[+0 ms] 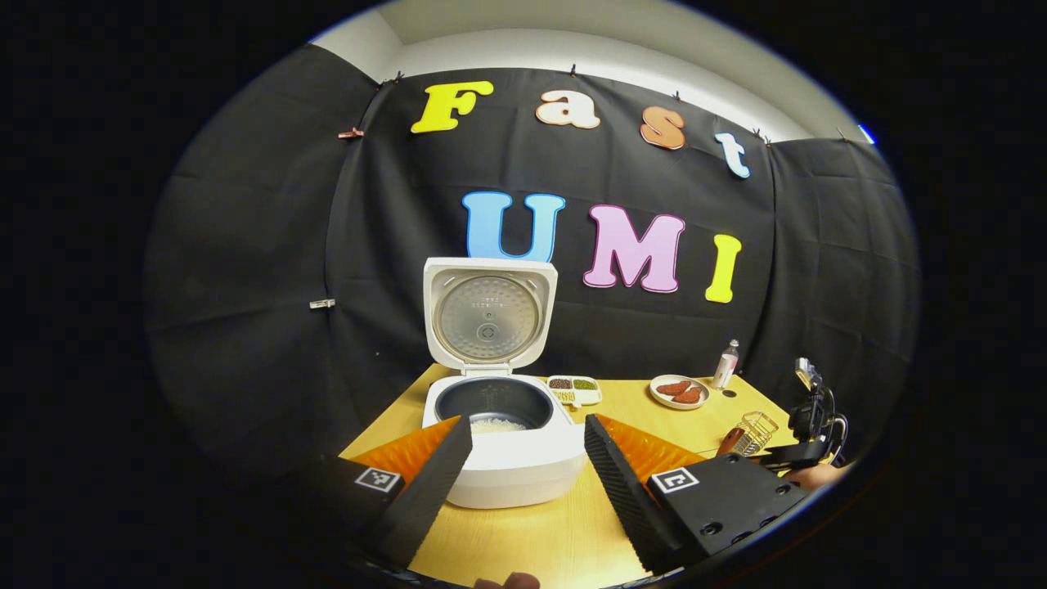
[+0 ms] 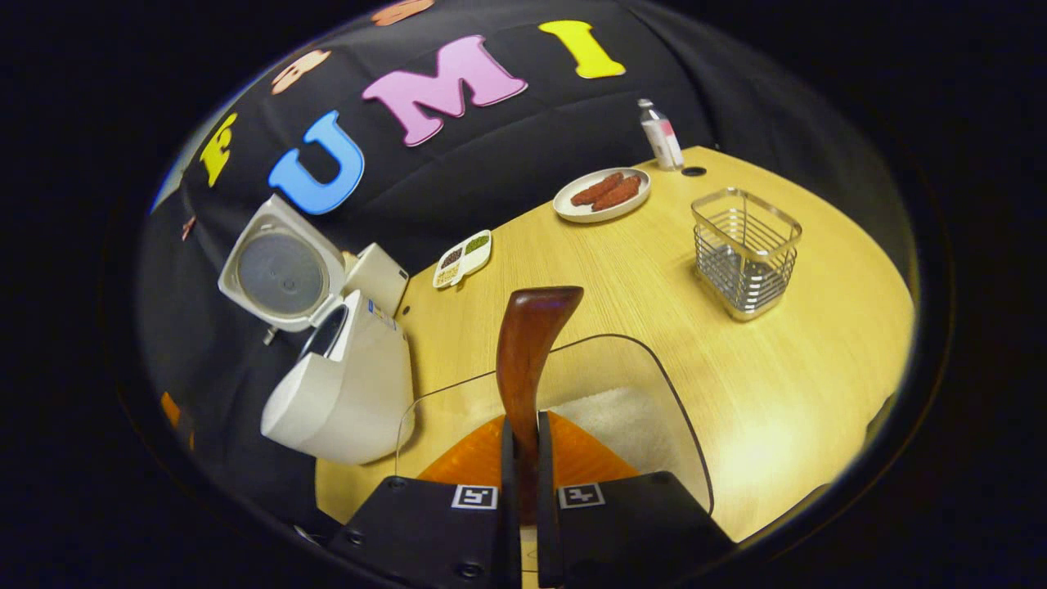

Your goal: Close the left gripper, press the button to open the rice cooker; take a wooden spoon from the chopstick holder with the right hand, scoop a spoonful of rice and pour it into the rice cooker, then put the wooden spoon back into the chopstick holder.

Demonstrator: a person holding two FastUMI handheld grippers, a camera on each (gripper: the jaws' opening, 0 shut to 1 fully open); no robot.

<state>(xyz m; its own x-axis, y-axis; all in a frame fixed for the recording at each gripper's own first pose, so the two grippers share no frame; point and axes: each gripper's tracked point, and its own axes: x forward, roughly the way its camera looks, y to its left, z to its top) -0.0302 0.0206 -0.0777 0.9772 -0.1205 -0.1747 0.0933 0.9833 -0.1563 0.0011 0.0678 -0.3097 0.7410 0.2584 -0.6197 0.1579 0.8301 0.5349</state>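
A: What was hard to make out?

B: The wooden spoon (image 2: 527,352) had its handle end buried between the right hand-held gripper (image 2: 523,446)'s clenched fingers, above a clear container (image 2: 654,384) of rice.

A: And the bench (image 2: 785,393)?

B: Pale wood, against black cloth. The rice cooker (image 1: 499,425) stood lid-up beyond the released left hand-held gripper (image 1: 523,462); the chopstick holder (image 2: 744,249) sat well apart.
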